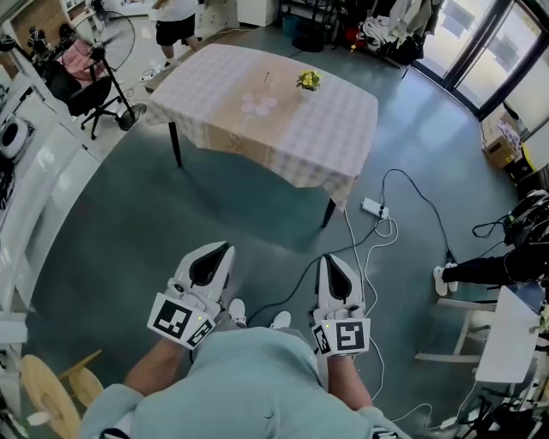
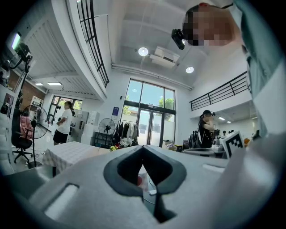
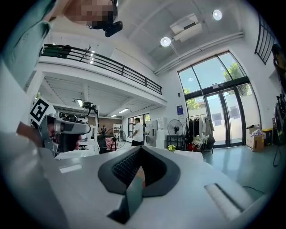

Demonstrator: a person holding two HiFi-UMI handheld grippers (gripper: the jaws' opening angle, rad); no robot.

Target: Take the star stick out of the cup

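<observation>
A table (image 1: 214,103) under a checked cloth stands far ahead across the floor. On it are a yellow flower bunch (image 1: 308,81), a pink flower-shaped mat (image 1: 258,105) and a thin upright stick (image 1: 267,79), too small to make out. My left gripper (image 1: 221,249) and right gripper (image 1: 333,260) are held close to my body, well short of the table. Both point level with their jaw tips together and nothing between them. The left gripper (image 2: 142,147) sees the table (image 2: 67,154) to its left. The right gripper (image 3: 140,148) has the flowers (image 3: 171,147) just beyond it.
A power strip (image 1: 374,207) with trailing cables lies on the floor right of the table. A standing fan (image 1: 111,43) and an office chair (image 1: 73,86) are at the far left, with a person (image 1: 176,21) behind the table. A seated person's leg (image 1: 480,270) and a white desk (image 1: 506,334) are at the right.
</observation>
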